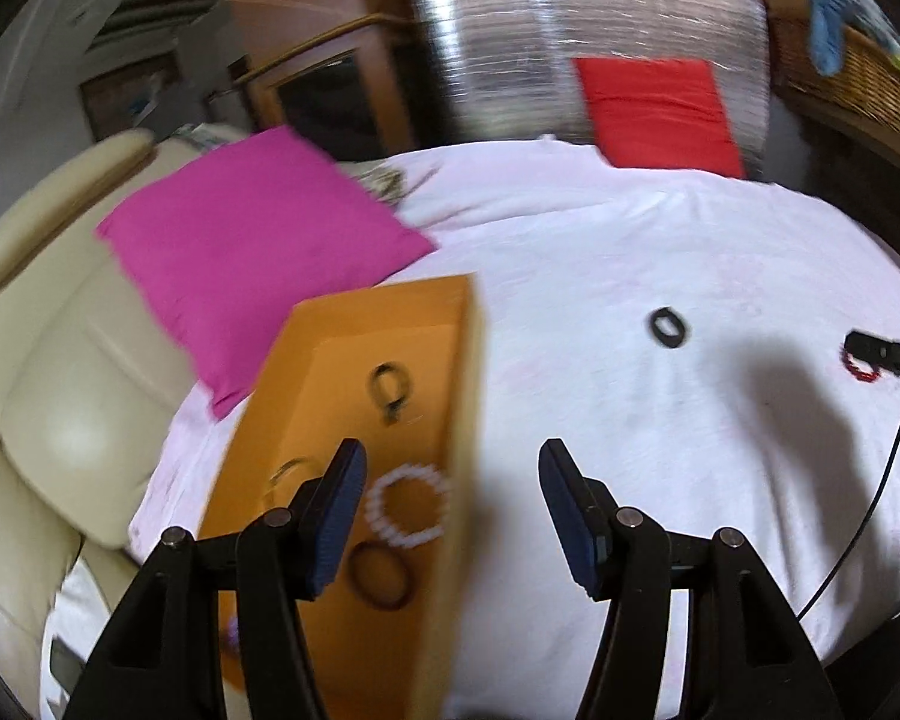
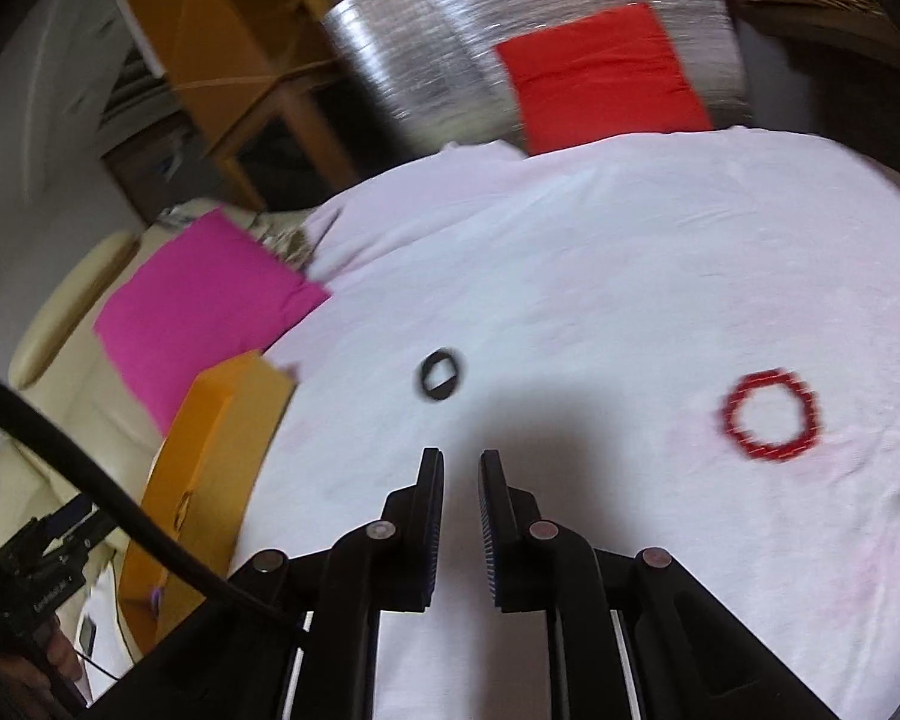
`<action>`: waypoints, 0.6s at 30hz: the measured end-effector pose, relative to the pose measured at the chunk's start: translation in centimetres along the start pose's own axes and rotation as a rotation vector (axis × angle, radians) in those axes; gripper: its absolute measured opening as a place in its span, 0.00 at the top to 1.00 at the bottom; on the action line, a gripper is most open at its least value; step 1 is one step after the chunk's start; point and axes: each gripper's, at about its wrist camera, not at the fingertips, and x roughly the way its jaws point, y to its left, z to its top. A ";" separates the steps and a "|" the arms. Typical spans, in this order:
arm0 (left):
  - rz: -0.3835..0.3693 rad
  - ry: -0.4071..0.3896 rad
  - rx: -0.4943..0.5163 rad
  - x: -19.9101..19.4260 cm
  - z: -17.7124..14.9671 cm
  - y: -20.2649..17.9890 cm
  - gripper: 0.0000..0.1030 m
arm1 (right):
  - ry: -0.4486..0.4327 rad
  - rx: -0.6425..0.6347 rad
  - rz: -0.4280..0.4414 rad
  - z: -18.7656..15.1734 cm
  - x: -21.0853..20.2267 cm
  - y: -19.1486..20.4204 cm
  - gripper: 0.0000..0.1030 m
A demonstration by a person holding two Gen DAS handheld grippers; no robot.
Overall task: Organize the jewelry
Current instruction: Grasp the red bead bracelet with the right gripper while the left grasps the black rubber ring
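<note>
An orange box (image 1: 294,396) lies on the white cloth at the left; it also shows in the right wrist view (image 2: 210,450). Inside it lie a white bead bracelet (image 1: 408,504), a brown bangle (image 1: 384,582), a black ring piece (image 1: 390,390) and a thin wire piece (image 1: 288,474). A black ring (image 1: 669,328) lies on the cloth, also in the right wrist view (image 2: 441,375). A red bead bracelet (image 2: 771,414) lies to the right, partly hidden in the left wrist view (image 1: 861,369). My left gripper (image 1: 450,474) is open and empty over the box's right wall. My right gripper (image 2: 461,468) is nearly closed and empty, above the cloth between ring and red bracelet.
A magenta cushion (image 1: 252,252) lies behind the box beside a cream leather seat (image 1: 48,396). A red cushion (image 1: 657,111) leans on a silver foil surface (image 1: 570,30) at the back. A wicker basket (image 1: 852,78) stands at the far right.
</note>
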 end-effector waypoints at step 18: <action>-0.206 0.129 0.015 10.3 3.9 -11.6 0.41 | -0.006 0.239 -0.201 1.9 -4.4 -14.4 0.87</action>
